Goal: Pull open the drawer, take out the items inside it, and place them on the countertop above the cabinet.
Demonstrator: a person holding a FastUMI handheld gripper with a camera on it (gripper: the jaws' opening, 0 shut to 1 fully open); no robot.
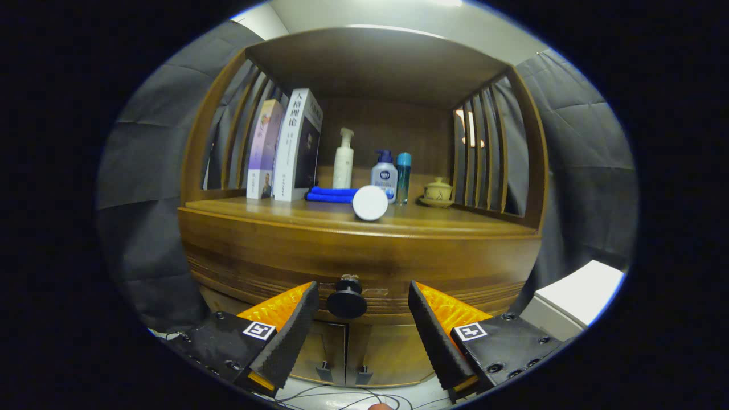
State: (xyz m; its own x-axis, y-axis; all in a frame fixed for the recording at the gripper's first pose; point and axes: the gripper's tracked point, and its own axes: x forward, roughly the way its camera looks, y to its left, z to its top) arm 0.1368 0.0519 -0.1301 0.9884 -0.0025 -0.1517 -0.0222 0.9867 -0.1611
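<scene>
Hand-held gripper gapes around round knob.

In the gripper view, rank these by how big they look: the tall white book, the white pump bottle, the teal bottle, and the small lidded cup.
Largest to smallest as they look:
1. tall white book
2. white pump bottle
3. teal bottle
4. small lidded cup
The open claw straddles the drawer knob.

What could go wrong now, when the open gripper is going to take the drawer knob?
1. The gripper is open and the dark knob sits nearer one finger, so closing may push it sideways or grip it off-centre and slip.
2. The white round item stands near the countertop front edge; a hard pull could shake it off.
3. Bottles and a folded blue cloth leave limited space for placing items.
</scene>
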